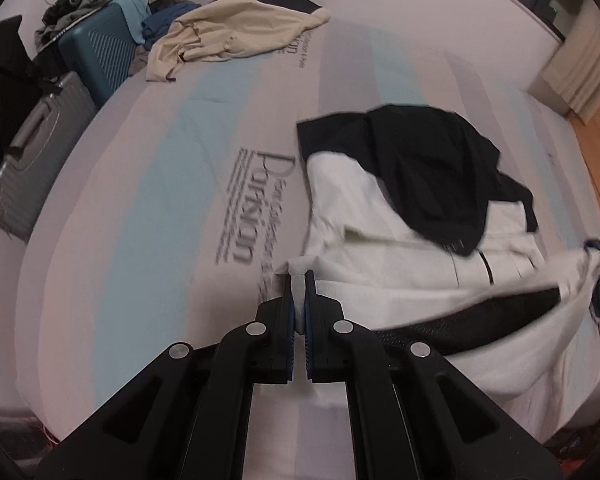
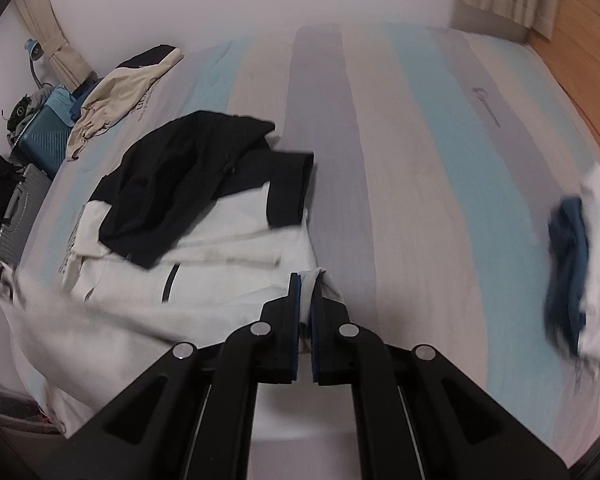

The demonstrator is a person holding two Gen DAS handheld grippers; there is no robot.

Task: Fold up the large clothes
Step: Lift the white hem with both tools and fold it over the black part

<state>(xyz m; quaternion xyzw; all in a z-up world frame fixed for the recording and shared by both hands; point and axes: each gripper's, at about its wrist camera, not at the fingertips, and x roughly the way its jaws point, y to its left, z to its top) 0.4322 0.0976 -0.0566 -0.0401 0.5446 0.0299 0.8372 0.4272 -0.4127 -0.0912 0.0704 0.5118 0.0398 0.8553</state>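
We held the white-and-black garment (image 1: 380, 216) on the striped bed (image 1: 160, 160), left gripper (image 1: 299, 280) and right gripper (image 2: 306, 280) each clamped on a white hem corner. Uneven pulling risked slipping a corner or bunching the black top.

Blue-white cloth (image 2: 580, 272) motion-blurred, cut by right edge; mattress lettering (image 1: 256, 204) smeared.

Materials and finish: cloth on cloth, hard plastic tooling.

White-and-black jacket (image 1: 400, 216): matt woven cloth, soft creases. Bed sheet (image 2: 412, 152): matt striped cotton-like fabric, smooth. Left tongs (image 1: 299, 280) and right tongs (image 2: 306, 282): semi-gloss black plastic, brushed metal rivets, ribbed blue pads. Teal suitcase (image 1: 96, 56): ridged hard shell. Floor (image 2: 596, 64): smooth wood.
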